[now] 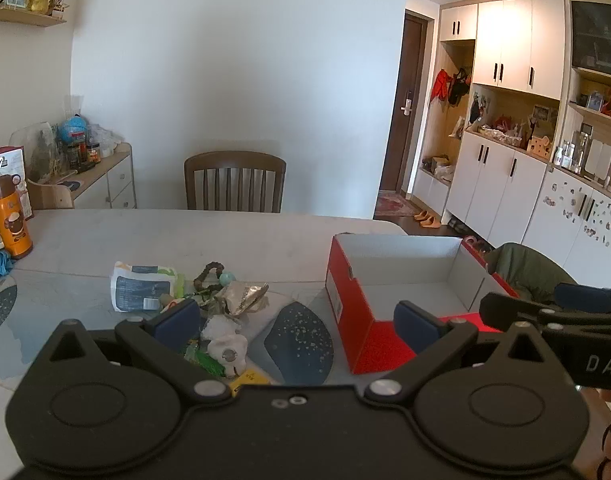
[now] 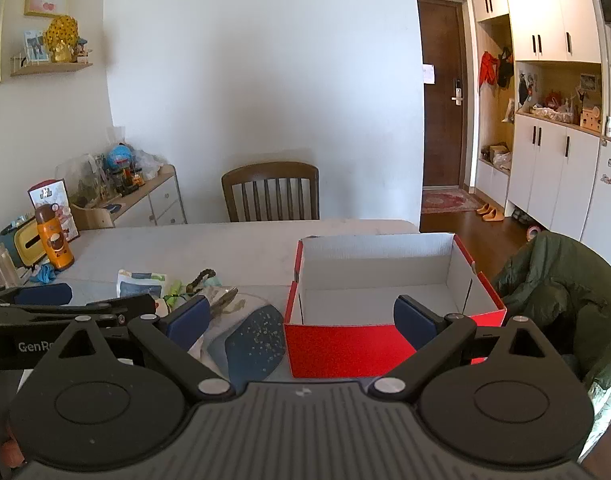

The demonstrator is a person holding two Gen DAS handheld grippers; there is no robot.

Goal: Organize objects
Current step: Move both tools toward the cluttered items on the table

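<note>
Left wrist view: the left gripper (image 1: 299,326) hovers with fingers wide apart and nothing between them over the clutter pile (image 1: 209,304) on the tabletop (image 1: 145,236), beside the red box (image 1: 361,320). Right wrist view: the right gripper (image 2: 301,318), fingers apart, faces the box's bare white interior

left gripper (image 1: 297,326) — fingers spread wide | right gripper (image 2: 301,320) — fingers spread wide, level
</note>
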